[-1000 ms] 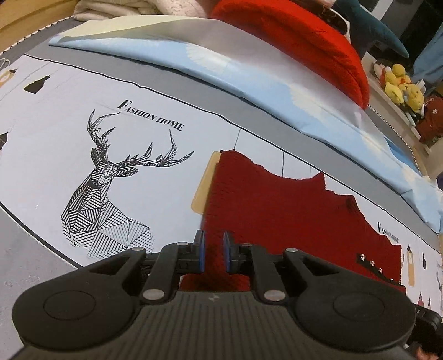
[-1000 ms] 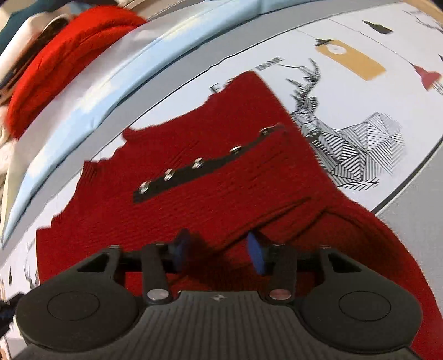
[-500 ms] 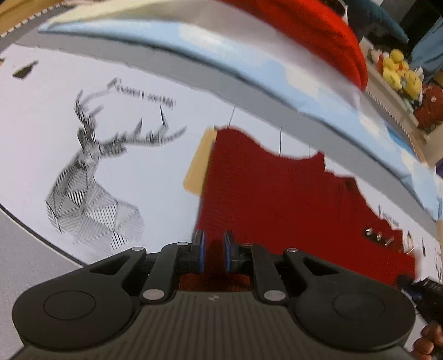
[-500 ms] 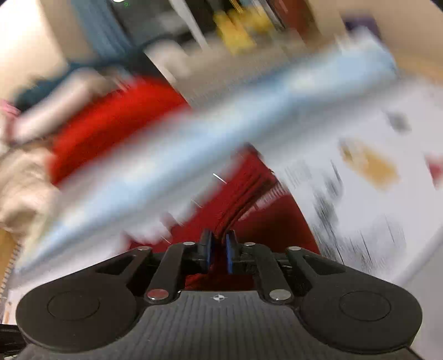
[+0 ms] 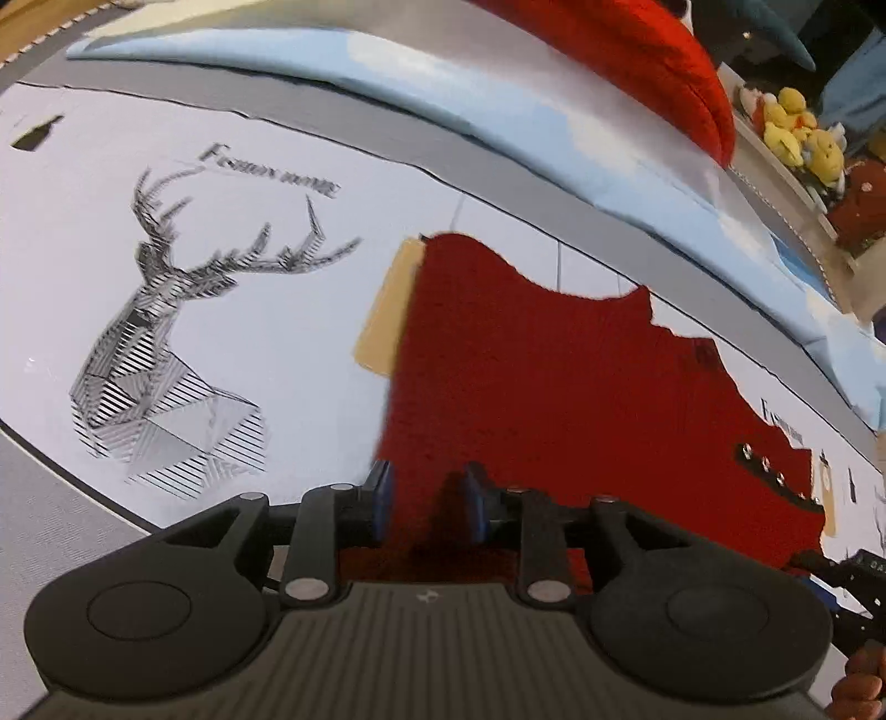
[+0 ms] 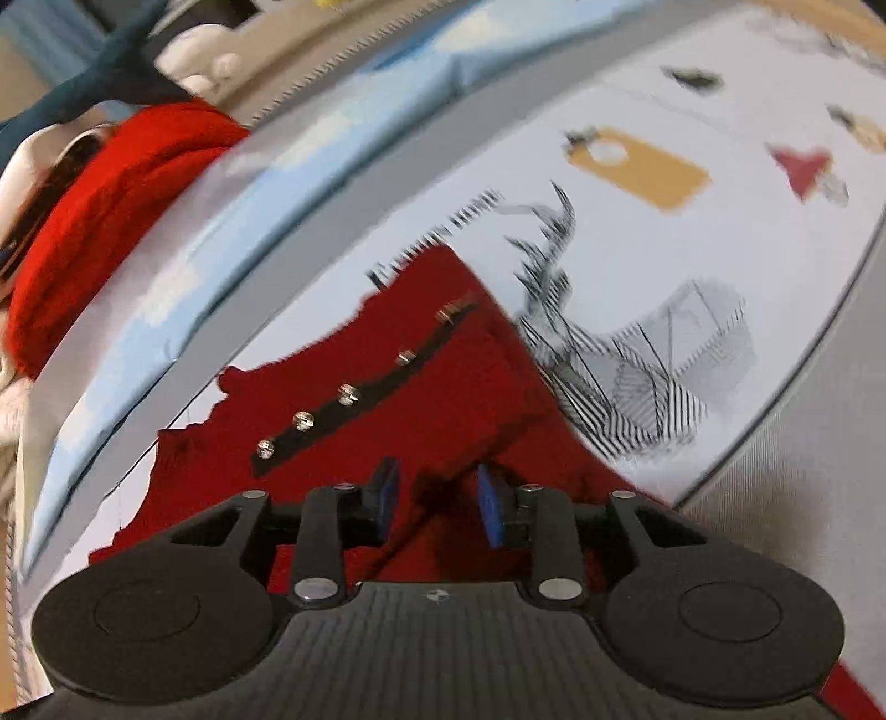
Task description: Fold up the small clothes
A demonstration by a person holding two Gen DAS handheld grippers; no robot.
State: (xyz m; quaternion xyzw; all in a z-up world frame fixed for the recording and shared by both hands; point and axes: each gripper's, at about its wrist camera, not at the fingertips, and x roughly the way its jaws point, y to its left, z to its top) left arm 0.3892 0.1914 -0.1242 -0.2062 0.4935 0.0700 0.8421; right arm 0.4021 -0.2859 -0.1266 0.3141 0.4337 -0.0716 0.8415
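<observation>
A small dark red knitted garment (image 5: 554, 376) lies flat on the printed white sheet (image 5: 232, 310). It has a black strip with silver snaps (image 6: 354, 399). My left gripper (image 5: 426, 498) is open over the garment's near left edge, jaws apart with red knit between them. My right gripper (image 6: 437, 498) is open over the garment's (image 6: 443, 354) near right part, where a fold of knit lies between the blue pads (image 6: 493, 509). The right gripper's body also shows at the right edge of the left wrist view (image 5: 853, 576).
A light blue folded cover (image 5: 498, 99) lies along the far side, with a bright red knit pile (image 5: 637, 50) on it. Yellow plush toys (image 5: 797, 138) sit on a ledge behind. A grey border (image 6: 803, 471) edges the sheet on the right.
Both grippers were shut on the garment half a second ago and have opened. The right gripper swung back down over the garment, which lies flat again.
</observation>
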